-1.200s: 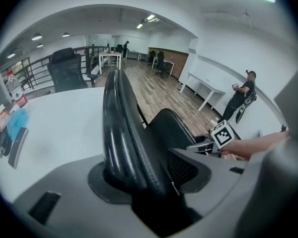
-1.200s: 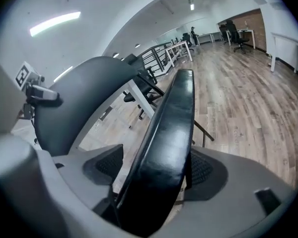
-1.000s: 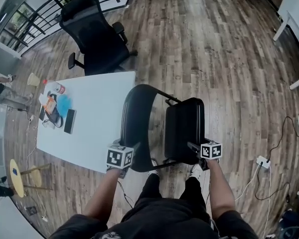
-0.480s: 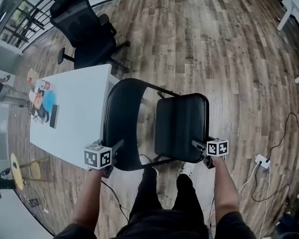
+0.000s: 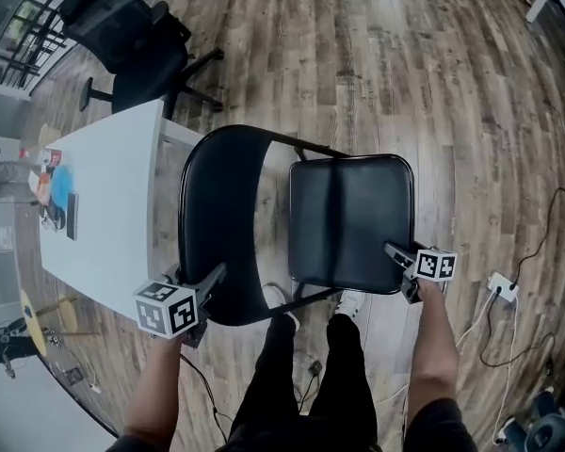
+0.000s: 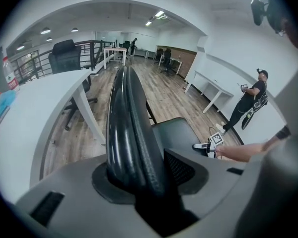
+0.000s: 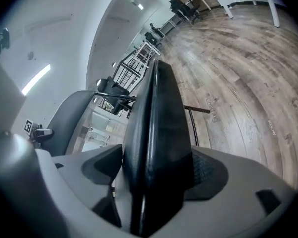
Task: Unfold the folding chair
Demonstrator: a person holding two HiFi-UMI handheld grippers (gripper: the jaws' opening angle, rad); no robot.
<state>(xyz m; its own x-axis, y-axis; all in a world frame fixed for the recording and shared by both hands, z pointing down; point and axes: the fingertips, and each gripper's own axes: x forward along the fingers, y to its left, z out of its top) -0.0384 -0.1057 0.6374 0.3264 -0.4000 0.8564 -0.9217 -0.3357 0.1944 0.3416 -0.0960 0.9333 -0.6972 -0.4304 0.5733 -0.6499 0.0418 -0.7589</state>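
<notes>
The black folding chair stands on the wood floor right in front of me. Its curved backrest [image 5: 217,219] is on the left, its padded seat [image 5: 350,222] on the right, lying nearly flat. My left gripper [image 5: 207,281] grips the backrest's near edge. Its jaws are closing, with the backrest rim [image 6: 126,133] filling the gap in the left gripper [image 6: 139,180]. My right gripper [image 5: 396,253] is shut on the seat's near right corner. In the right gripper view the seat edge [image 7: 154,123] is clamped between the right gripper [image 7: 154,180] pads.
A white table [image 5: 104,215] stands close against the chair's left side, with small items [image 5: 55,191] on its far end. A black office chair [image 5: 132,36] is beyond it. A power strip [image 5: 501,288] with cables lies at the right. A person [image 6: 248,100] stands by the wall.
The seat has swung down and now lies flatter and wider. Both grippers have moved down and apart with the chair. The backrest has come nearer the table.
</notes>
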